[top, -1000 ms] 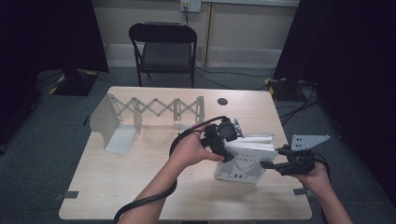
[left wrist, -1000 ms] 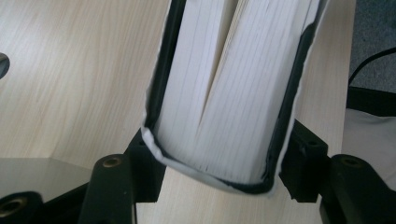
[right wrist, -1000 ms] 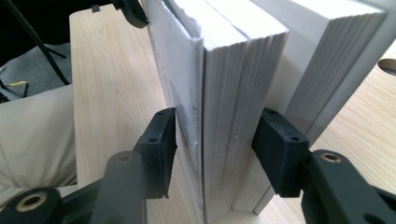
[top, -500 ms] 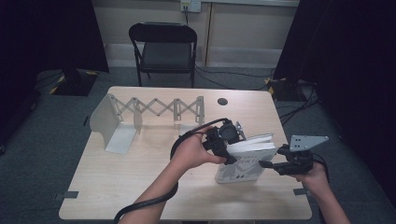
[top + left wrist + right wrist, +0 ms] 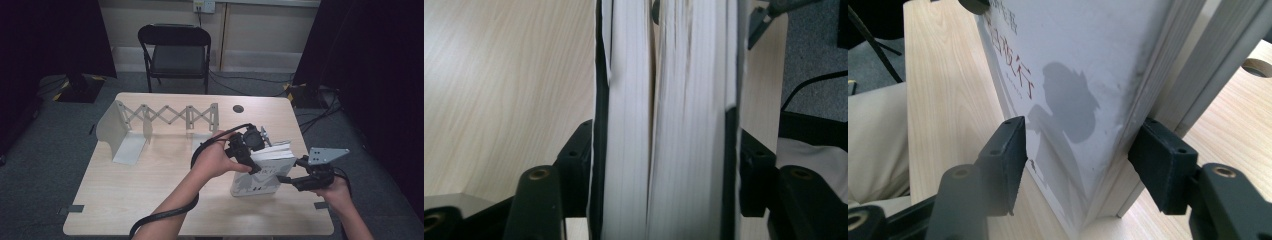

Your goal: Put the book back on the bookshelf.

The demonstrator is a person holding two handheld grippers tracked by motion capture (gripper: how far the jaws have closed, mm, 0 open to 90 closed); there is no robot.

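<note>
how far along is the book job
Done: the book is lifted on edge. In hand: the left claw clamps its pages, and the right claw straddles a corner, having just been opening. Left, probably: carrying it to the expandable rack, which holds nothing.

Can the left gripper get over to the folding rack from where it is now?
Probably not yet: the left gripper has its jaws on either side of the white book, which the right gripper also straddles. The table between it and the folding rack looks bare.

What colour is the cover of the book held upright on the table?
White, with a grey silhouette and reddish characters, on the book; clearest in the right gripper view.
</note>
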